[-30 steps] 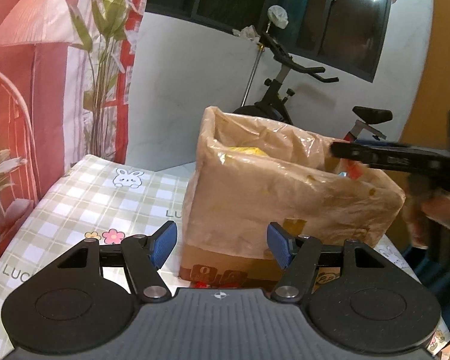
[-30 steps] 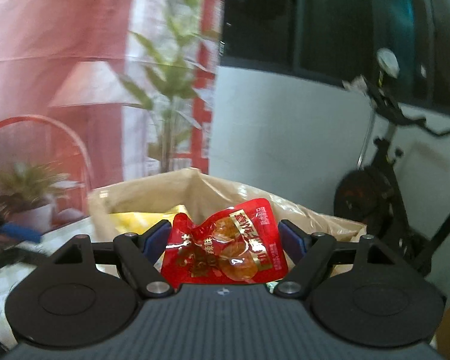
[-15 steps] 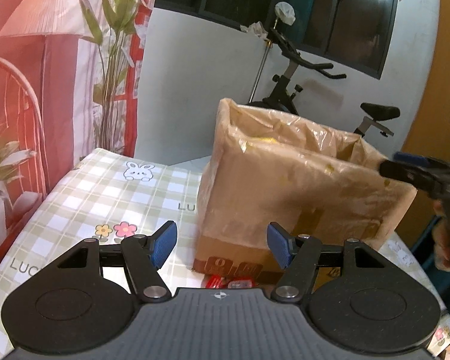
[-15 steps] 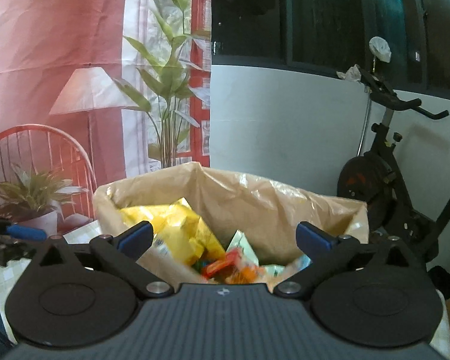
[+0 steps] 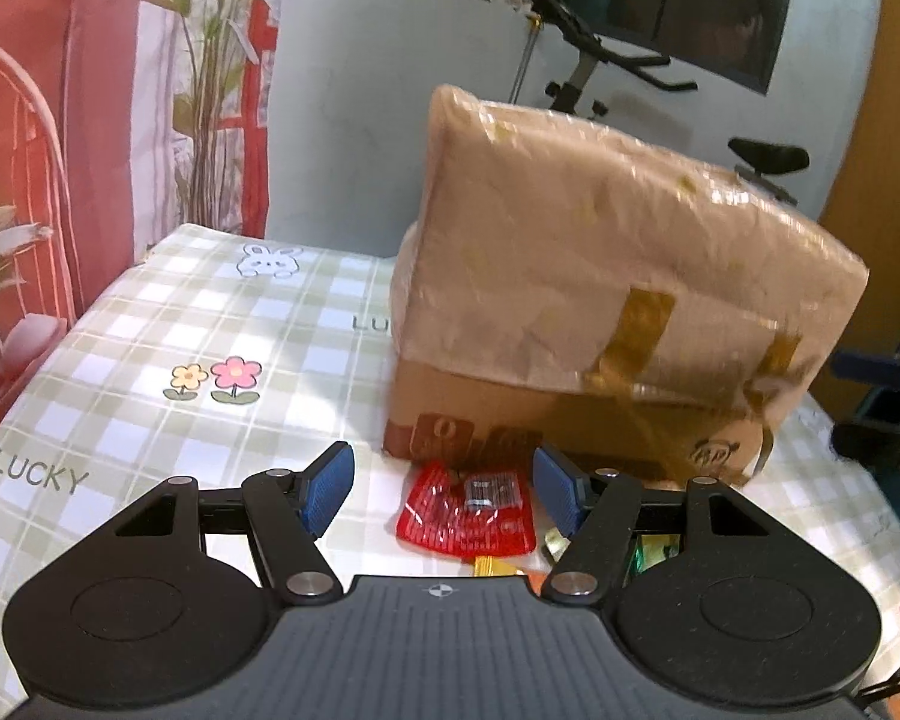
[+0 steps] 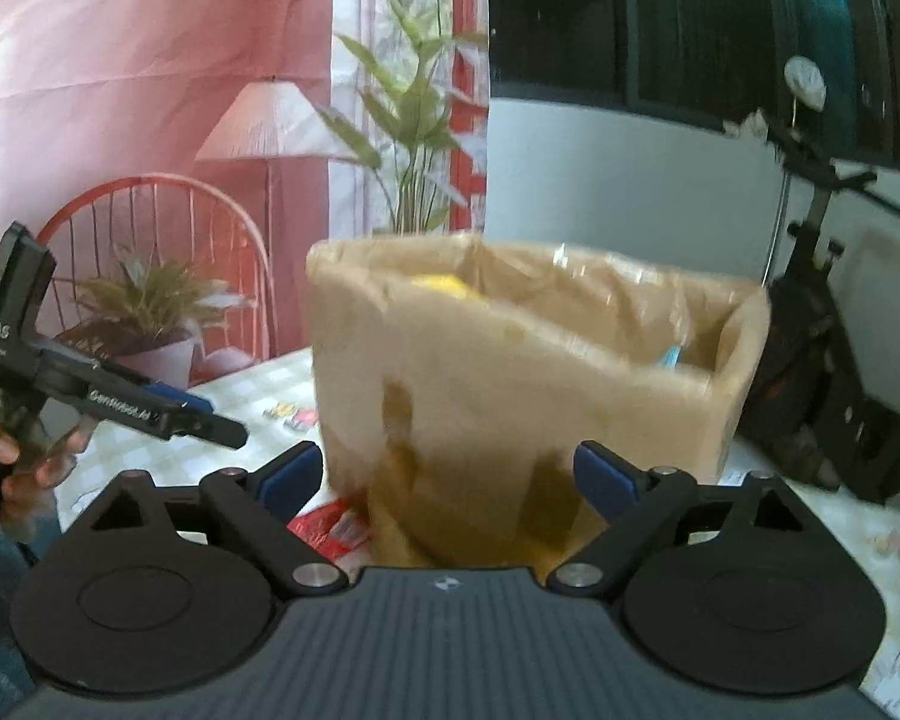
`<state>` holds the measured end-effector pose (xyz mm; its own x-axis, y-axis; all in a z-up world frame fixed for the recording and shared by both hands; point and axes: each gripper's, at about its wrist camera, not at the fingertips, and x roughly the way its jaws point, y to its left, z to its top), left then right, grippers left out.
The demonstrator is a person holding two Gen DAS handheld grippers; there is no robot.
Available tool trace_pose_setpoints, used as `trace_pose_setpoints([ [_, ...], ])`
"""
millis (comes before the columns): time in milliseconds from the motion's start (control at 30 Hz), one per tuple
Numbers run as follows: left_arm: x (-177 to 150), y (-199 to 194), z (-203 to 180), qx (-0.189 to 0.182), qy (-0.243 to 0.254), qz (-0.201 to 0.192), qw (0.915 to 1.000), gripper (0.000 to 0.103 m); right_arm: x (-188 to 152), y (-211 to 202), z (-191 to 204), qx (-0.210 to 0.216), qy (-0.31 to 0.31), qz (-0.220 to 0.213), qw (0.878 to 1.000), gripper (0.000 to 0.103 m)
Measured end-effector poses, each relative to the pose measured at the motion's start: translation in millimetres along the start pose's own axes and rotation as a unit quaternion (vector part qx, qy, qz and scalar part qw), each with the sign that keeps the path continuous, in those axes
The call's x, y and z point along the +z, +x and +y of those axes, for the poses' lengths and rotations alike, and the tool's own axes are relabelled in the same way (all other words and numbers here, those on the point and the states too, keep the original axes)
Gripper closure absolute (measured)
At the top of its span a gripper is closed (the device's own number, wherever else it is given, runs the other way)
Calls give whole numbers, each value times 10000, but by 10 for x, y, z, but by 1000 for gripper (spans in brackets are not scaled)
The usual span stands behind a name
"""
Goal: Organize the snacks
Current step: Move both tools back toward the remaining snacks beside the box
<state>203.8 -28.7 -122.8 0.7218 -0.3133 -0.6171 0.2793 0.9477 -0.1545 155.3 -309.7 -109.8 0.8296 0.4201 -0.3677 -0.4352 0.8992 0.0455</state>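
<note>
A cardboard box lined with a tan plastic bag (image 5: pixel 600 300) stands on the checked tablecloth (image 5: pixel 150 360); it also shows in the right wrist view (image 6: pixel 510 372), with yellow snack packs inside (image 6: pixel 444 283). A red snack packet (image 5: pixel 468 510) lies on the cloth at the box's near foot, between the fingers of my open, empty left gripper (image 5: pixel 444 489). My right gripper (image 6: pixel 447 477) is open and empty, low in front of the box. The red packet also shows in the right wrist view (image 6: pixel 324 531).
More small packets lie on the cloth left of the box (image 6: pixel 291 414) and under the left gripper's right finger (image 5: pixel 648 552). An exercise bike (image 6: pixel 822 324) stands behind the table. A printed backdrop (image 5: pixel 60 120) hangs at the left.
My right gripper opened and let the red packet fall into the box, then drew back and down. My left gripper moved down toward the red packet at the box's foot.
</note>
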Motion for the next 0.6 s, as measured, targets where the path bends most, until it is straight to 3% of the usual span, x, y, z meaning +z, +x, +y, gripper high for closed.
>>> trace_pose_setpoints([
  [367,-151,109,-3,73,98,173,9998,35,-610,613,88,201,175,1214,9923,21],
  [433,-176,129,-11,63,95,219,9997,35,-676,709,114,206,60,1347,9907,27],
  [600,-279,148,-58,-29,63,358,9993,35,-724,836,76,243,138,1432,9893,29],
])
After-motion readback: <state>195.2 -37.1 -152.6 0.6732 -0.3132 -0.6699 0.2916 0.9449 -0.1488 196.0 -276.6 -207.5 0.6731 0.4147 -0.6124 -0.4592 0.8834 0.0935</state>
